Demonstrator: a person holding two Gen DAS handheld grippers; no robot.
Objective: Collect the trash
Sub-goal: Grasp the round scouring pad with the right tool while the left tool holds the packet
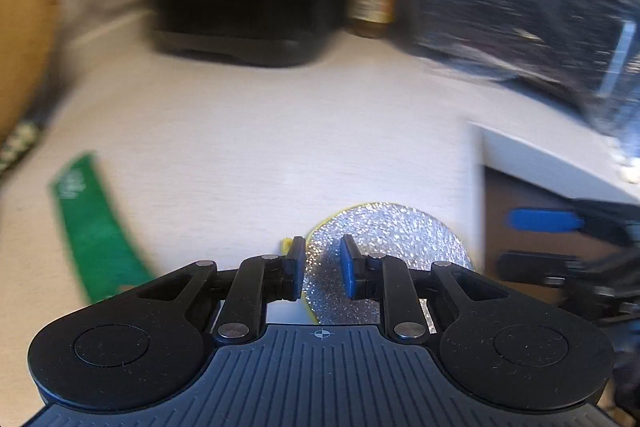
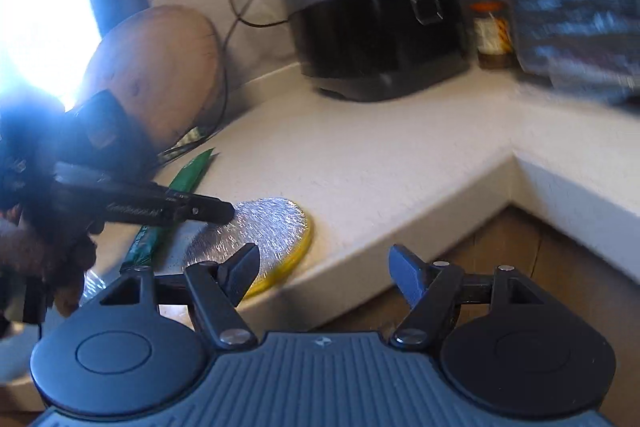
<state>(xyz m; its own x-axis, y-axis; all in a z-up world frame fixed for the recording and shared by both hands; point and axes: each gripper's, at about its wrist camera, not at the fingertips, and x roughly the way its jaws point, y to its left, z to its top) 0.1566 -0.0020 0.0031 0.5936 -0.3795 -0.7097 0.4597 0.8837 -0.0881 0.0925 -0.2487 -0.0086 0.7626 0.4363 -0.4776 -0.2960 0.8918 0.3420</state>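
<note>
Left wrist view: left gripper (image 1: 320, 267) jaws narrow, over foil lid (image 1: 384, 247), pinch or mere straddle unclear. Right gripper (image 2: 324, 275) jaws spread wide, empty, past counter (image 2: 400, 163) edge. Lid overhangs that edge near green wrapper (image 2: 188, 175). Risk: loose hold, lid slides off onto floor.

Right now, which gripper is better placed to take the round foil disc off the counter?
Left. The left gripper has its narrow jaws right over the foil disc, fingertip at its edge in the right wrist view. The right gripper hangs open past the counter edge, nothing between its fingers.
</note>
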